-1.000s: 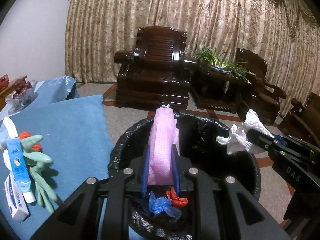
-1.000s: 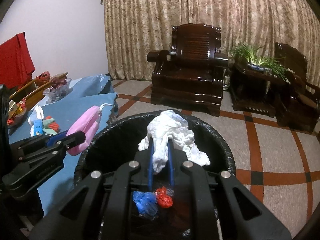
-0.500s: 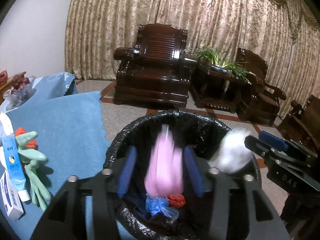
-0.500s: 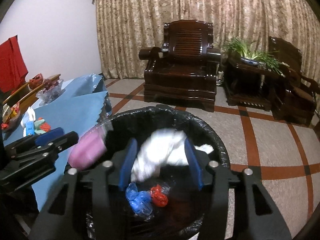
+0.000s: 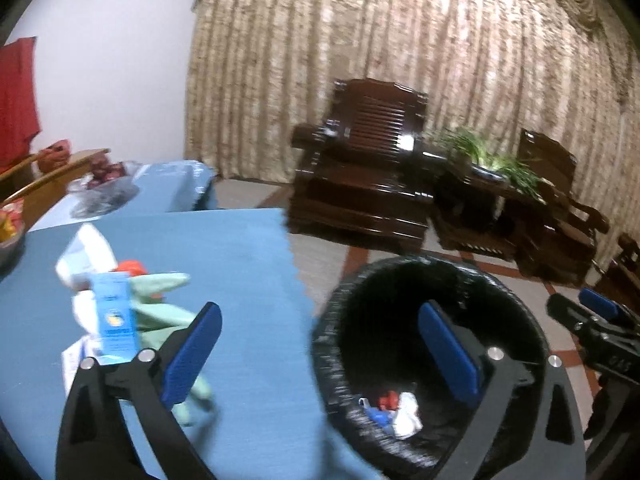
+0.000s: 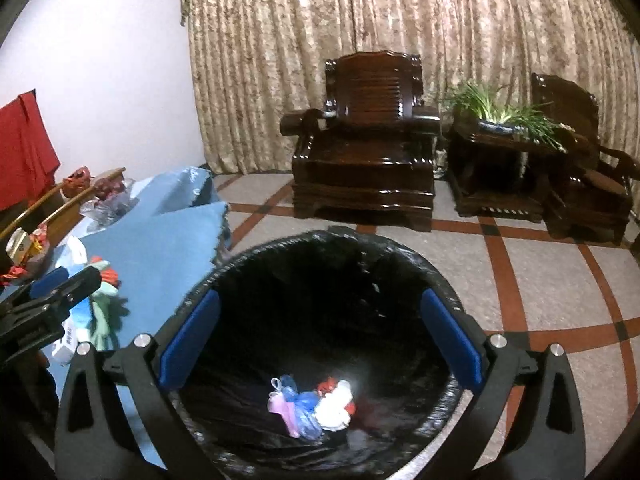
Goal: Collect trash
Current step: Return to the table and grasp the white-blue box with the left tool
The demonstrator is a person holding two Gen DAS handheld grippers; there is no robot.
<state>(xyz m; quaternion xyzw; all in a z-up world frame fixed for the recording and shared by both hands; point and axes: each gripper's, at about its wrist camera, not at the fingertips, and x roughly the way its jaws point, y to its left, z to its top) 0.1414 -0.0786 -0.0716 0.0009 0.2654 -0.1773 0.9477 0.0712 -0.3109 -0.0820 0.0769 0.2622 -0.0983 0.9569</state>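
Now the right gripper (image 6: 320, 340) hangs over the bin (image 6: 400, 252), a round bin lined with a black bag; its jaws have just been opening and stand spread wide with nothing between them. At the bottom of the bin lies the trash: a pink mask (image 6: 282, 408), a white tissue wad (image 6: 334, 404) touching it on the far side, and blue and red scraps (image 6: 306, 400) between and around them. The left gripper (image 5: 320, 360) sits at the bin's near-left edge, one finger over the bin's mouth and the other over the blue bench (image 5: 240, 260) beside the bin; its jaws too have just been opening and are spread apart, empty. On the bench, left of the bin, a blue-and-white tube (image 5: 114, 316) lies across a green glove (image 5: 160, 312), with something white and something red under them, all blurred. Beyond the bin stands a dark wooden armchair (image 6: 364, 140) before patterned curtains (image 6: 360, 8).
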